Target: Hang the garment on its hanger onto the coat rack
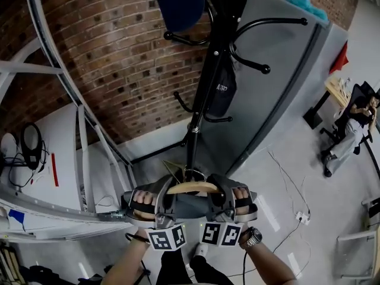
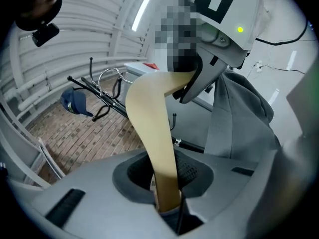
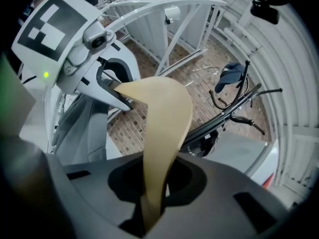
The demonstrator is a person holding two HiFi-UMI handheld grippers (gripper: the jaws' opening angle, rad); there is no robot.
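The left hand-held gripper (image 1: pixel 166 195) is clenching the left side of the wooden hanger (image 1: pixel 193 187). In the left gripper view the wood is passing straight between the two jaws, and a bit of grey cloth is sitting there with it. The grey garment (image 2: pixel 237 116) is hanging under the hanger between both hands, low in front of the person and not yet on the coat rack (image 1: pixel 205 94). The right hand-held gripper (image 1: pixel 218 195) is grasping the other side of the hanger in the same way, with its jaws tight on the wood.

I am judging that the step in hand is bringing the hanger up to the rack. What seems to be the metal hook (image 1: pixel 191 172) is rising from the middle of the hanger, close in front of the black pole. To do this well, both hands should be rising together, so that the hanger is staying level and the garment is not sliding off one side. A blue cap (image 1: pixel 178 2) is occupying an upper arm at the left and a dark bag (image 1: pixel 222 91) is hanging near the pole, so the free arm (image 1: pixel 267 21) at the right is looking like the better goal. The hook should be sitting fully over that arm before any jaw is loosening
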